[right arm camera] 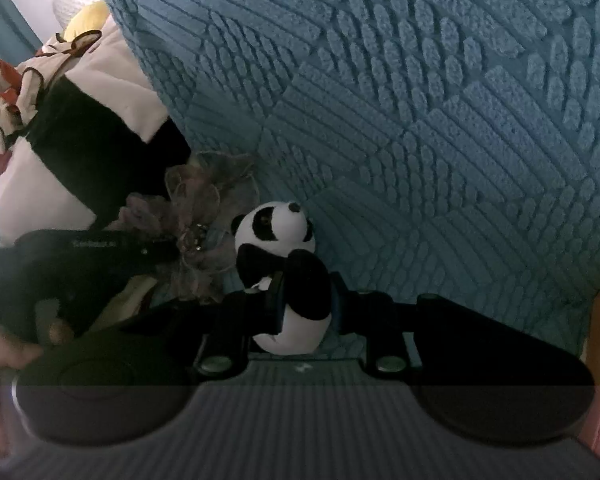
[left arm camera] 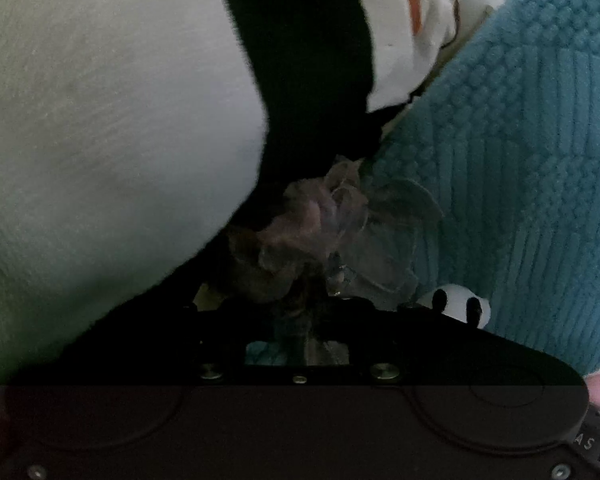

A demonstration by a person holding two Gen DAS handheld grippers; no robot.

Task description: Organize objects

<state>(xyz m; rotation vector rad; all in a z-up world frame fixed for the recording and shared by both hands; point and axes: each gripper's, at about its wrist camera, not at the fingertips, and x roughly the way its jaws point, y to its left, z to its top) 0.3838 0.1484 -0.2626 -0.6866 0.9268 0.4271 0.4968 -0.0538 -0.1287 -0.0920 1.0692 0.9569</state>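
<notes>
My right gripper point(right arm camera: 305, 306) is shut on a small panda plush point(right arm camera: 278, 230), gripping its lower body between blue-padded fingers; its head points up against the teal cushion. The panda's head also peeks in the left wrist view point(left arm camera: 456, 304). My left gripper point(left arm camera: 300, 312) is shut on a sheer pinkish-grey fabric flower bow point(left arm camera: 320, 220), which bunches up right in front of its fingers. In the right wrist view the same bow point(right arm camera: 198, 216) sits just left of the panda, with the left gripper point(right arm camera: 168, 250) closed on it.
A large black-and-white plush point(left arm camera: 120, 120) fills the left, also visible in the right wrist view point(right arm camera: 80, 148). A teal textured cushion point(right arm camera: 420, 100) point(left arm camera: 520, 160) stands close behind and to the right. A white and orange frilled item point(left arm camera: 424, 12) lies behind.
</notes>
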